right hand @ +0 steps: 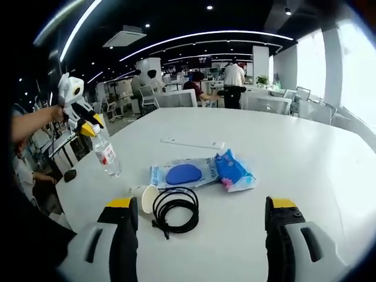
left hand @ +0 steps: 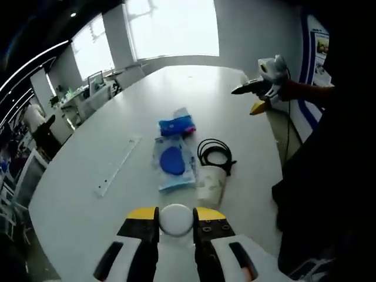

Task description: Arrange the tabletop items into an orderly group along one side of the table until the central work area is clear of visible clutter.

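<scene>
Left gripper point(left hand: 175, 220), jaws clenched on a water bottle point(right hand: 107, 156) by its white cap point(left hand: 175, 218), holds it upright over the table point(right hand: 305, 153) edge, to the left of the paper cup point(right hand: 145, 197). Right gripper point(right hand: 200, 220), jaws released wide, hovers near the coiled black cable point(right hand: 175, 209), which lies just beside the cup. Beyond the cup lie a clear packet with a blue pad point(right hand: 183, 174) inside, touching a blue wipes pack point(right hand: 234, 170); a clear ruler point(right hand: 192, 143) lies farther off. Good practice is probably to set the bottle down upright beside the cup, near the edge, releasing only once it stands. Cup lies tipped on its side, contents indiscernible; bottle looks nearly empty.
</scene>
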The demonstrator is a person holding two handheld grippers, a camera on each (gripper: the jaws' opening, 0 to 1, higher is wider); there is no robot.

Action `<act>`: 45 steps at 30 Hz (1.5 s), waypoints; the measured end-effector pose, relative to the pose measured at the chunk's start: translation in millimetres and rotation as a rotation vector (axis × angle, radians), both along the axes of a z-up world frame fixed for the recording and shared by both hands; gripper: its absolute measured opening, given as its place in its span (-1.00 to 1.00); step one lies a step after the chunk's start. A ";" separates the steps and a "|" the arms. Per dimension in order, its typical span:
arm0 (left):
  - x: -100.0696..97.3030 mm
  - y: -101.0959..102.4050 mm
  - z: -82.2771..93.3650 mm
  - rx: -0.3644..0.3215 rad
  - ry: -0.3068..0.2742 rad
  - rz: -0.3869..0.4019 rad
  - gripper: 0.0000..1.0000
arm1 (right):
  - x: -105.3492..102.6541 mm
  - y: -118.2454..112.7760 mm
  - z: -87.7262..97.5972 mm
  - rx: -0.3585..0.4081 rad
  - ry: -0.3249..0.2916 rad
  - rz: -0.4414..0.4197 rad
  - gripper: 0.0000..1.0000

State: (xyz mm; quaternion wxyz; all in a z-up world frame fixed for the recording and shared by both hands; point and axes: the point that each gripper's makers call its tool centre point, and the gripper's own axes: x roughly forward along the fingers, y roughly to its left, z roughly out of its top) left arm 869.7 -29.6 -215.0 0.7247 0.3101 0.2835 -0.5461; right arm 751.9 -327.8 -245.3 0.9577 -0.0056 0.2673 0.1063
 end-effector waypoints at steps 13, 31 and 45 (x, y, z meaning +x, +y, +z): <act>30.0 8.6 -24.9 0.091 0.021 -0.101 -0.63 | -4.9 2.5 -8.7 -0.004 0.028 -0.023 0.71; 61.4 22.2 -32.7 0.171 0.009 -0.171 -0.63 | -8.1 6.4 -14.9 -0.016 0.057 -0.021 0.69; 69.5 27.5 -34.8 0.176 -0.015 -0.252 -0.60 | -10.9 11.0 -14.5 -0.010 0.057 -0.028 0.68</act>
